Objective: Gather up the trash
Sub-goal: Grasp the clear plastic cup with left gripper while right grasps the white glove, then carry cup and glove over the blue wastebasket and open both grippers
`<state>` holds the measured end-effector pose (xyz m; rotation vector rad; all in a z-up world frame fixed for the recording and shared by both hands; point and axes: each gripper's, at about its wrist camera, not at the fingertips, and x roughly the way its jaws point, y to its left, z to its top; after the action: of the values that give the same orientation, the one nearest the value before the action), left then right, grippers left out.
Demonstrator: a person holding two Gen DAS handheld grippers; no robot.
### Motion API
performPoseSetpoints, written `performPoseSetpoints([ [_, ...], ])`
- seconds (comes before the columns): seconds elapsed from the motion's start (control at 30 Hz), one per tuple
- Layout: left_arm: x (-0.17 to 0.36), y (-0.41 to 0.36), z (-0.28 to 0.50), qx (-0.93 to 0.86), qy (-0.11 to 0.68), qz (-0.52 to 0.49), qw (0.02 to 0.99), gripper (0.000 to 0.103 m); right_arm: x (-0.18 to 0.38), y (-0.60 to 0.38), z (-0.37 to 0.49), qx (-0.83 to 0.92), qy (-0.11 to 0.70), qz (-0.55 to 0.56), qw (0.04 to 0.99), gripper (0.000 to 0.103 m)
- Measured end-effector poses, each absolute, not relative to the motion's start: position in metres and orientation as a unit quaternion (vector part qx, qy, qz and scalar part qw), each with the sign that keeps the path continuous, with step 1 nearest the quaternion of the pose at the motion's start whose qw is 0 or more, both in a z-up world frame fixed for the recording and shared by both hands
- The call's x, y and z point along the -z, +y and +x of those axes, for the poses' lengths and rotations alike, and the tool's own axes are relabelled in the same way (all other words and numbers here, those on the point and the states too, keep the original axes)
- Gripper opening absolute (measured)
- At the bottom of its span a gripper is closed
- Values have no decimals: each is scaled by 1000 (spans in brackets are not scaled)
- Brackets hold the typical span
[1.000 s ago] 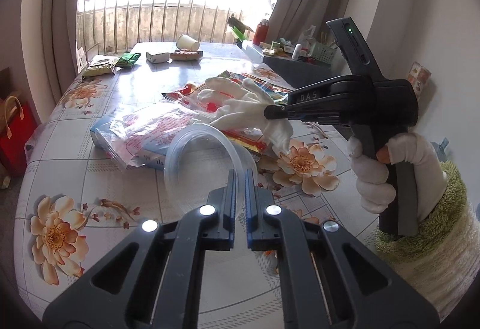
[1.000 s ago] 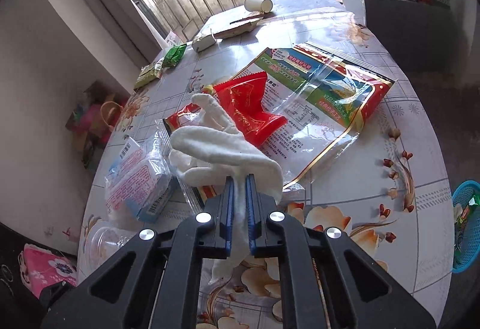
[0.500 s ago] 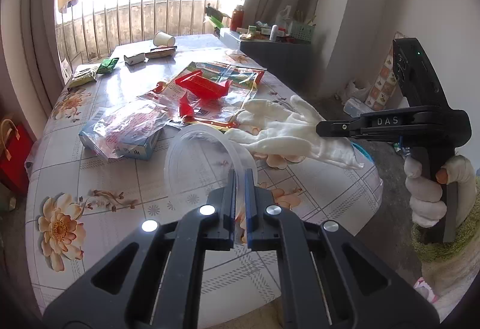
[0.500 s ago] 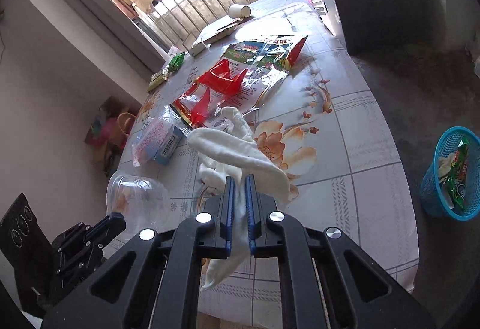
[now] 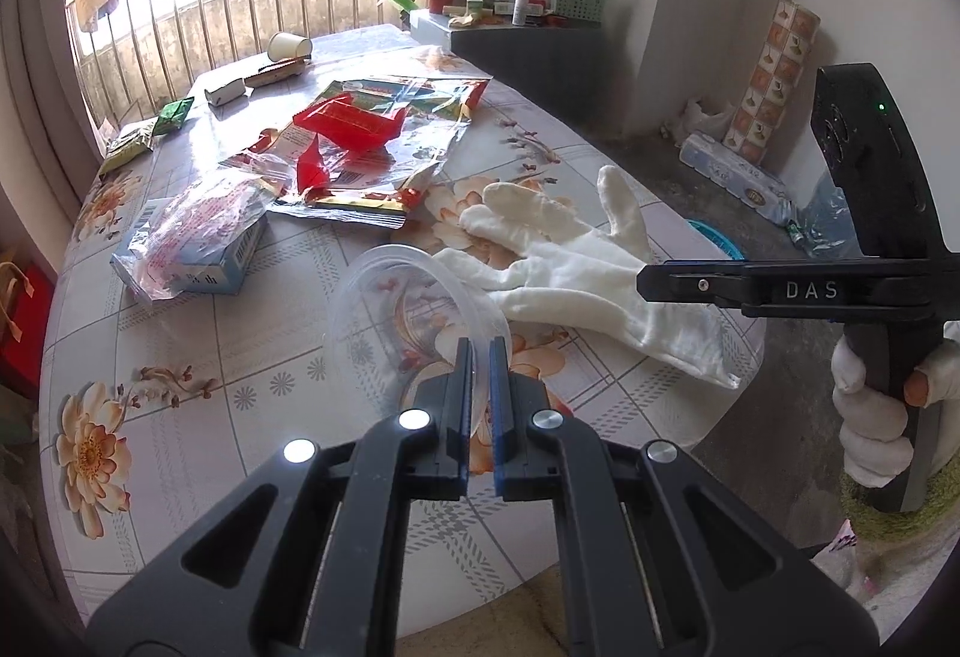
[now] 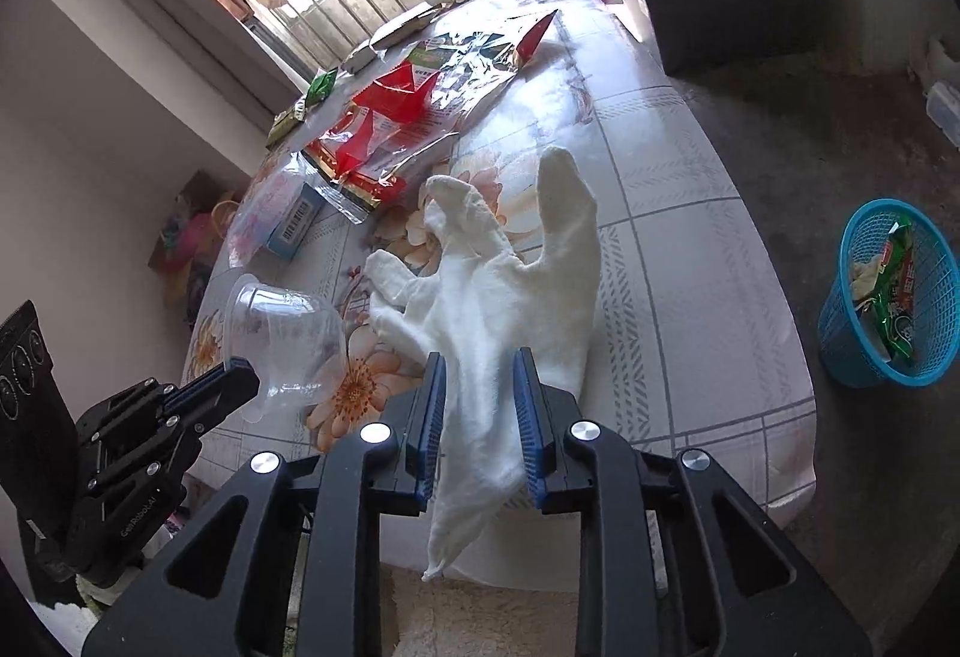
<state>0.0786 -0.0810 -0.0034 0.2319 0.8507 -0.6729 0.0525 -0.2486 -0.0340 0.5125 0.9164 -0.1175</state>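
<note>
Your left tool [image 5: 478, 357] is clenched on the rim of the clear plastic cup [image 5: 414, 297], holding it tipped above the tabletop [image 5: 288, 357] near its front edge. Your right tool [image 6: 478, 375] has its fingers spread, and the white glove [image 6: 498, 285] hangs loosely between them, its fingers lying on the tabletop near the front edge and its cuff drooping past that edge. The blue basket [image 6: 864, 345] with wrappers inside stands on the floor off the tabletop's right side.
</note>
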Motion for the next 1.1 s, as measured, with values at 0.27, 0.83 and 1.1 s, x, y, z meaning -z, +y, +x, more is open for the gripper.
performPoseSetpoints([
  [0.27, 6, -90, 76, 323, 407, 123, 845, 4, 36, -234, 65, 59, 450, 179, 873, 49],
  [0.83, 5, -89, 74, 317, 406, 119, 849, 4, 51, -224, 78, 116, 468, 87, 872, 21],
  [1.1, -15, -90, 69, 324, 383, 117, 857, 4, 39, -247, 58, 101, 431, 182, 878, 9],
])
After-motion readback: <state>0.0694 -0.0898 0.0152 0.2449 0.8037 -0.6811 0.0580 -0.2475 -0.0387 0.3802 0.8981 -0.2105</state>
